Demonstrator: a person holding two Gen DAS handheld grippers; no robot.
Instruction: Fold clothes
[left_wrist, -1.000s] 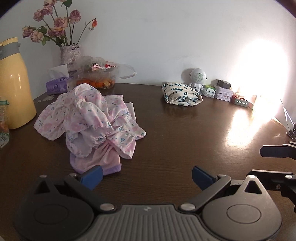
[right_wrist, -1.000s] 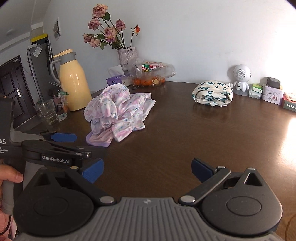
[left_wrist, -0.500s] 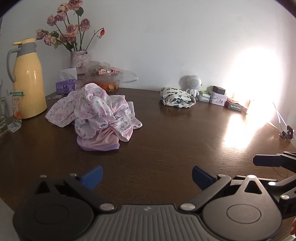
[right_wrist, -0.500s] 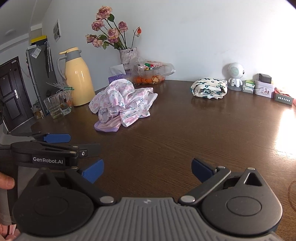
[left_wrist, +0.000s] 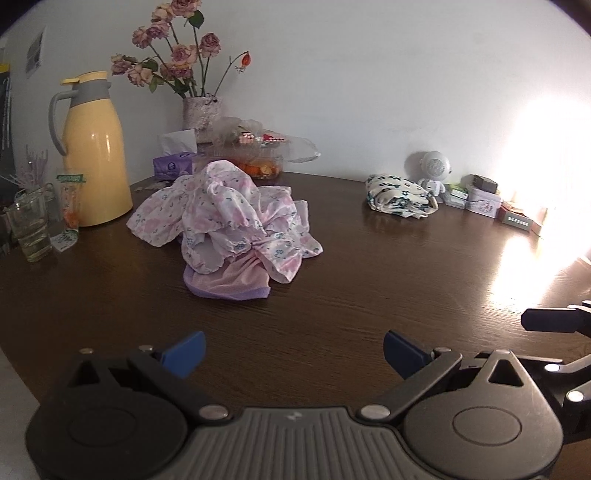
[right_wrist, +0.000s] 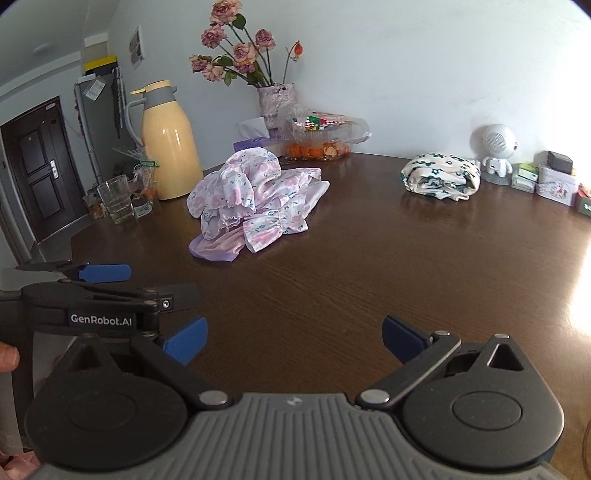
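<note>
Dark wooden table (left_wrist: 332, 306), round-edged, set against a white wall. Item one: crumpled heap of pink floral clothes (left_wrist: 225, 218), white and pink print with small green sprigs, lace-trimmed edges, lying over a plain pink piece with a lilac hem; the heap sits left of the table's middle, well apart from both grippers, touched by neither. Item two: folded cream garment with dark flower print (left_wrist: 400, 197), resting near the wall on the right side, just beside a small white round-headed robot figure (left_wrist: 434, 173). Item three: left gripper (left_wrist: 293, 352), blue-padded fingers (left_wrist: 184, 352) spread wide apart, nothing between them, hovering over the near edge of the table. Item four: right gripper (right_wrist: 291, 341), blue-padded fingers likewise spread wide, nothing between them, over bare wood at the near side; in its view the left gripper shows at the left, bearing the lettering GenRobot.AI, with a fingertip of the person's hand (right_wrist: 7, 358) at the frame edge. Sundries at the back left: yellow thermos jug (left_wrist: 92, 155) with grey collar and handle, drinking glass (left_wrist: 31, 230), purple tissue box (left_wrist: 173, 166), vase of dried roses (left_wrist: 201, 112), clear plastic container of orange food (left_wrist: 258, 162). Sundries at the back right: several small tins and boxes (left_wrist: 484, 199) along the wall, partly washed out by strong sunlight
</note>
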